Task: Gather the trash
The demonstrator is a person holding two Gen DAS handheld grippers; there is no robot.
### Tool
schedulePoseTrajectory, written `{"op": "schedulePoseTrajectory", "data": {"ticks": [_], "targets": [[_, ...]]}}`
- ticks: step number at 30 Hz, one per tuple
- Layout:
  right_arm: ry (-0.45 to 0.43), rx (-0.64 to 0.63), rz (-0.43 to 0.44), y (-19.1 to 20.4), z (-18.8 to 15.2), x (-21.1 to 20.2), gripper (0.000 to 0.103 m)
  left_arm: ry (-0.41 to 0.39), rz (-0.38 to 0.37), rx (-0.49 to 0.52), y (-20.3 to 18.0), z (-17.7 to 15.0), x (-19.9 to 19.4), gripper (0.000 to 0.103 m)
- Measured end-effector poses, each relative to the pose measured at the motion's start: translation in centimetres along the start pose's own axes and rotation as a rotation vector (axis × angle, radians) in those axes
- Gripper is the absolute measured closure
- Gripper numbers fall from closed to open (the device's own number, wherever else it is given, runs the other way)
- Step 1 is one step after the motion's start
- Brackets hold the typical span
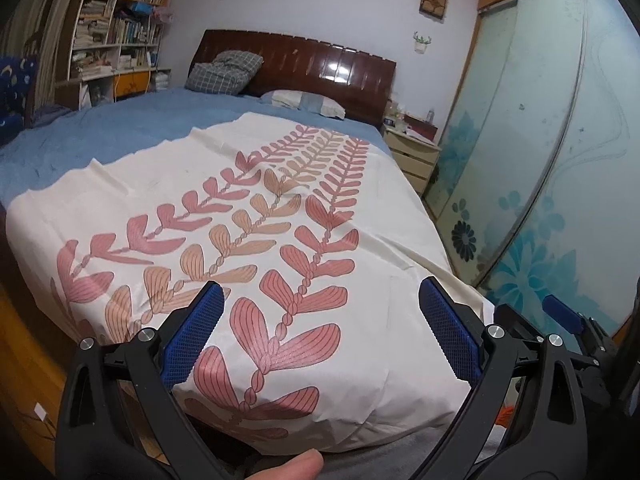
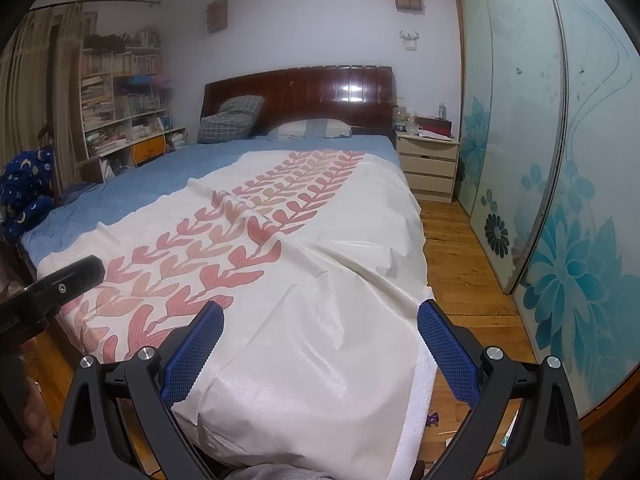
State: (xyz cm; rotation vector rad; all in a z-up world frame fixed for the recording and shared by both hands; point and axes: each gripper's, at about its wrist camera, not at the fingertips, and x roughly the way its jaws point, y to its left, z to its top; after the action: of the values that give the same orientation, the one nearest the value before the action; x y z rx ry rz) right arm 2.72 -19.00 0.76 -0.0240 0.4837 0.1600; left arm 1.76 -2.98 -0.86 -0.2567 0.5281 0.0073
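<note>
Both tongs agape, floor scraps perhaps, right view only

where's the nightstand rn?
The nightstand is at the head of the bed on its right side in both views, between the wooden headboard and the floral sliding wardrobe doors.

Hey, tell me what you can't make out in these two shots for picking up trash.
- Floor bits, right wrist view: small, half hidden behind the right claw.
- Orange scrap, left wrist view: mostly behind the left claw.
- Nightstand clutter, both views: too small to identify.
- Floor left of the bed: cut off by the edge.
</note>
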Motion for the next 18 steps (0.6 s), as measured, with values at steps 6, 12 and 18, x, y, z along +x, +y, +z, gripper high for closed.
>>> {"op": "schedulePoseTrajectory", "data": {"ticks": [6, 12, 18], "targets": [[0.000, 0.002, -0.001, -0.01, -0.04, 0.04, 0.007, -0.020, -0.022, 0.015, -0.59, 0.06, -0.31, 0.006], [-0.002, 0.000, -0.002, -0.11, -0.04, 0.14, 0.007, -0.027, -0.044, 0.019, -0.92, 0.11, -0.48, 0.006], [0.002, -0.004, 0.000, -0.12, -0.08, 0.23, 0.007, -0.028, -0.045, 0.019, -1.01, 0.13, -0.54, 0.006]]}}
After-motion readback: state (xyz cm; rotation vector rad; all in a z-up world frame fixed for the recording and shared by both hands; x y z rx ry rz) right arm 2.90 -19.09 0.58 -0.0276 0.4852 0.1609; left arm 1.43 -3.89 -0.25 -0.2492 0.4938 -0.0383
